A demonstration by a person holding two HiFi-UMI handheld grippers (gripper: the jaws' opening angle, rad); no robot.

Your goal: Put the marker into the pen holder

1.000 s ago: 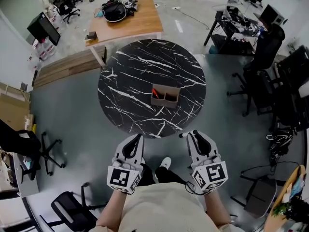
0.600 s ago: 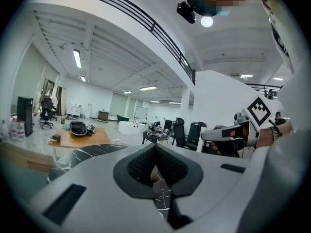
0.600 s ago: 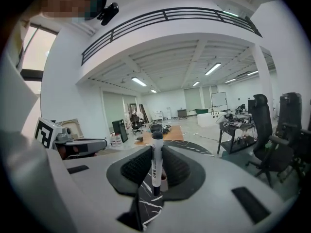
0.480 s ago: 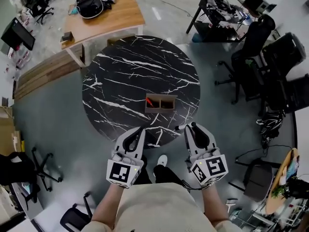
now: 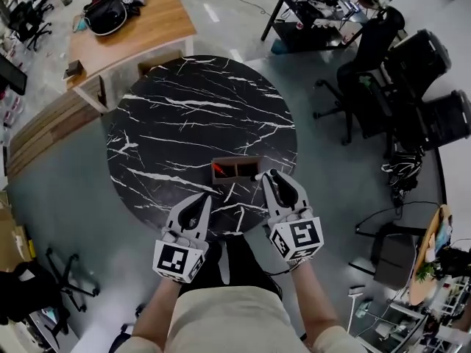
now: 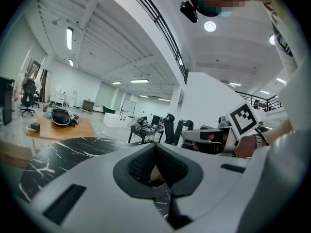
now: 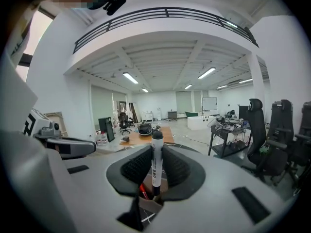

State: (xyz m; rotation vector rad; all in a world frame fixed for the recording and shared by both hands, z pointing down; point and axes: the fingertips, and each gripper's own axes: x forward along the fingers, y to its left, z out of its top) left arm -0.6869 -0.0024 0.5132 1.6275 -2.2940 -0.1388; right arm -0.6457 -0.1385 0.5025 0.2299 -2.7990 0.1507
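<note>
Now: marker (image 7: pixel 156 161) held in right gripper (image 5: pixel 268 175), over the holder (image 5: pixel 237 169).
We see it upright, lower end at the holder's top, near the bench (image 5: pixel 184 116) edge. A red pen (image 5: pixel 218 170) sits in the holder's left cell. Left gripper (image 5: pixel 199 199) is closed and empty, beside the holder.

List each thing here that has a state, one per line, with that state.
Right gripper: shut on the marker.
Left gripper: shut, nothing in it.
Marker: capped, held upright over the pen holder, not released.
Pen holder: upright on the table, open-topped, with a red pen in one compartment.
Red pen: inside the pen holder.
</note>
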